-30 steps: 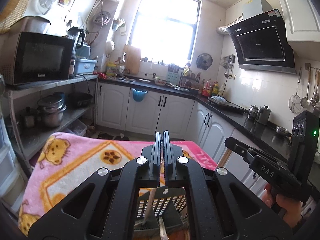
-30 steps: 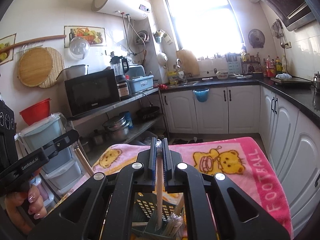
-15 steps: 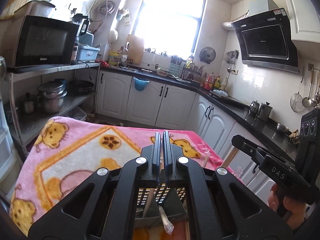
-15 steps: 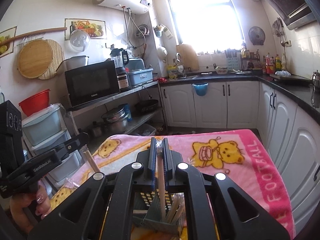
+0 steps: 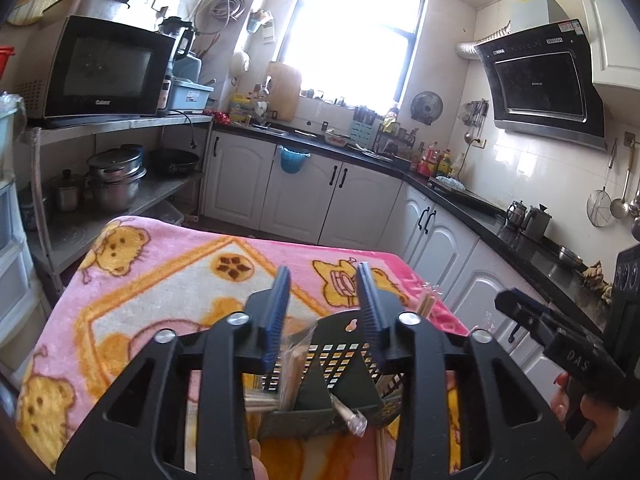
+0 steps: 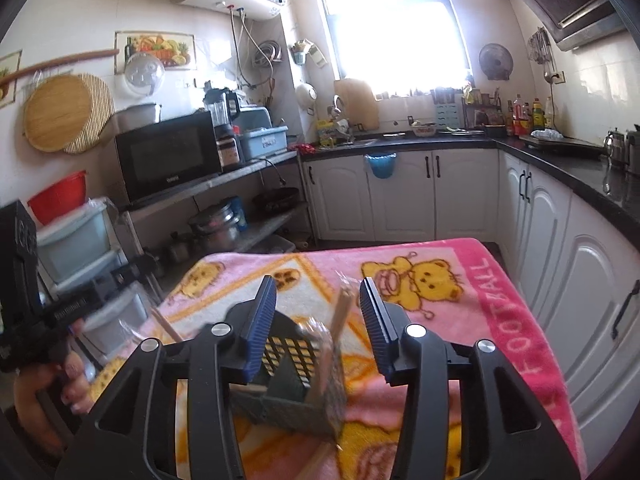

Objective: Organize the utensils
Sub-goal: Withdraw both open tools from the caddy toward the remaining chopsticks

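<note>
Now | left gripper (image 5: 325, 312): just opened, empty | right gripper (image 6: 318, 322): just opened, chopsticks (image 6: 340, 312) loose between jaws | holder (image 6: 296, 384) below both

Readable bits: "FOOTBALL" down the pink blanket (image 6: 516, 312) edge, "DAS" on the right gripper (image 5: 576, 364) body, "Galanz" on the microwave (image 5: 105, 102). Hood logo too small.

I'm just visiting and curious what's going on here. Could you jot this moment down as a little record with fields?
Place: home kitchen, table under a pink bear blanket
Left gripper: jaws have just been opening, nothing pinched
Right gripper: jaws have just been opening; wrapped chopsticks stand loose between them
Holder: dark utensil caddy with perforated walls, below both grippers
Contents: wrapped sticks in its compartments
</note>
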`<state>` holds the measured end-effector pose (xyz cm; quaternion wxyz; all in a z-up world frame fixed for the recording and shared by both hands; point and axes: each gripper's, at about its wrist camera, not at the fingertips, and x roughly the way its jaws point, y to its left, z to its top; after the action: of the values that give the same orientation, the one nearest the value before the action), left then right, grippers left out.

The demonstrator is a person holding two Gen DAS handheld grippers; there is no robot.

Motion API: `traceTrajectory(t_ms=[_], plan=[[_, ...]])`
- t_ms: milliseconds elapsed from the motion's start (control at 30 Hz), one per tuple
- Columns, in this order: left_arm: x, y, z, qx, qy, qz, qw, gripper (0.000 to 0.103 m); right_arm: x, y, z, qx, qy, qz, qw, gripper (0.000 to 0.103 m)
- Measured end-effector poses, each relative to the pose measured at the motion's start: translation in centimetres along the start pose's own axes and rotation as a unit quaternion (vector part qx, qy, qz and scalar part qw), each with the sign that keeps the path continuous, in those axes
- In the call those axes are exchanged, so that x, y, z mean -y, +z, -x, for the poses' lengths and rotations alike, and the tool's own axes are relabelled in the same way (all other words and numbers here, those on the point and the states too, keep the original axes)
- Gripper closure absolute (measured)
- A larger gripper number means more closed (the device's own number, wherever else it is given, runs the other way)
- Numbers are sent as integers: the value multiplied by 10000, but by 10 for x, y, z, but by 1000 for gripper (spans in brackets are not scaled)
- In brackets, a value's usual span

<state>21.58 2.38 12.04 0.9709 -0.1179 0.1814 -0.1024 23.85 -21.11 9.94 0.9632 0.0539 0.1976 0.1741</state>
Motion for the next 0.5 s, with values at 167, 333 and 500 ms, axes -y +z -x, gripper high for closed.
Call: traceTrajectory(t_ms=[167,333,500], plan=[[-2,-2,12,86,19,69,9999,50,1,-11,10,-38,-24,28,10000,47],[-4,-4,23,164,12,157,9997,33,0,-16,17,-59,-3,59,10000,42],[-5,-6,38,243,-8,213,9995,11,-2,-23,25,-48,-6,81,10000,37]])
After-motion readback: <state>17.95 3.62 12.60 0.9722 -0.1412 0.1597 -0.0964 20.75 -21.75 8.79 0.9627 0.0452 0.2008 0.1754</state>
